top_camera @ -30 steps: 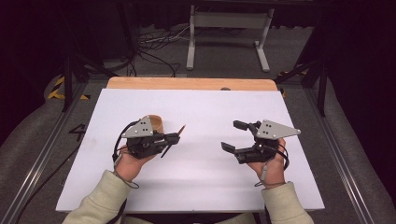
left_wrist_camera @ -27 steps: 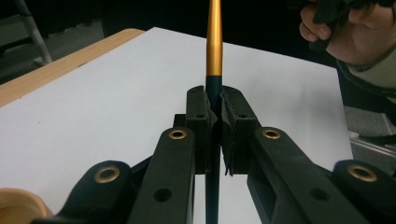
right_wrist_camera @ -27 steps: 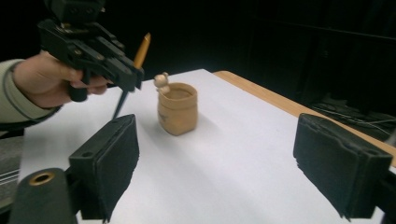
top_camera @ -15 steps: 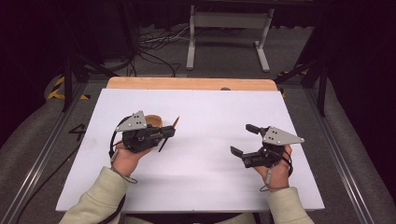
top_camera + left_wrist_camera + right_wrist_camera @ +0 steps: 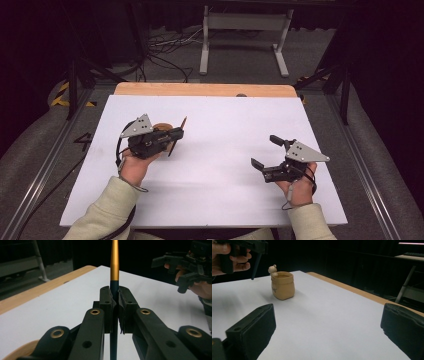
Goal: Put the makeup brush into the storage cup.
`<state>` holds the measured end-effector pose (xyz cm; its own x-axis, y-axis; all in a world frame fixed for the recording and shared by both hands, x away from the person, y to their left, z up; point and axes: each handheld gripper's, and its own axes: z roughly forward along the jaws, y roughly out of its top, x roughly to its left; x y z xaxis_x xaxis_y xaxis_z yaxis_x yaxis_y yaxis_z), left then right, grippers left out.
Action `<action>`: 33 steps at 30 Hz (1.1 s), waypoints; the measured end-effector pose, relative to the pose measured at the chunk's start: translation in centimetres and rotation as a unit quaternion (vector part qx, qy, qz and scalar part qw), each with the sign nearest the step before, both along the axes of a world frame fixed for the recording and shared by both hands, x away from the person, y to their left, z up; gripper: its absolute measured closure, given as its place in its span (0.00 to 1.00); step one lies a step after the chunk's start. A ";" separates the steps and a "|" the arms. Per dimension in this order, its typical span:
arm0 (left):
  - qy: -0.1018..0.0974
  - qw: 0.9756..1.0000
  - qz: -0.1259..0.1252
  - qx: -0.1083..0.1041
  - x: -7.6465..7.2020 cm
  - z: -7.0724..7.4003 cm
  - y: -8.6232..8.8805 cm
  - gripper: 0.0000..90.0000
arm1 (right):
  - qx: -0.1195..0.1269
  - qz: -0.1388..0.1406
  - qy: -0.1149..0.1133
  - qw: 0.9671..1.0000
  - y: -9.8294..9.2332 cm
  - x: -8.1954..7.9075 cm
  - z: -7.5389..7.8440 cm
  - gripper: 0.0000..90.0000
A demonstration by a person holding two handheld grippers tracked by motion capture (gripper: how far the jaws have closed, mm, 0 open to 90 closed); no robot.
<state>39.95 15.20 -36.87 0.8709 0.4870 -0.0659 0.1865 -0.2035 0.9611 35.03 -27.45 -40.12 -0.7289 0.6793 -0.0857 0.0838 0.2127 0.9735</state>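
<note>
Your left hand-held gripper is pinching a slim pencil-like stick with a dark blue lower part and an orange upper part; in the left gripper view its two black jaws are pressed against the dark section, and the orange part rises straight up past them. From the high view the stick sits tilted over the white-topped bench with a wooden far edge, just beside a small tan sack-shaped ceramic pot. That pot stands upright on the bench with a little pale figure at its rim. Your right hand-held gripper hangs above the bench's right half, well apart from the pot, its jaws spread wide with nothing between them
</note>
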 end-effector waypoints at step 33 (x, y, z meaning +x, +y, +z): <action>-0.026 0.995 0.087 -0.033 4.0 -0.8 1.1 0.92 | 0.006 0.024 0.029 0.999 0.1 -0.2 -0.7 0.02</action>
<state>43.98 16.26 -37.62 0.7773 0.6263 -0.0601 0.1628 -0.1079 0.9807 34.82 -27.33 -40.83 -0.7644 0.6438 -0.0348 0.1303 0.2071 0.9696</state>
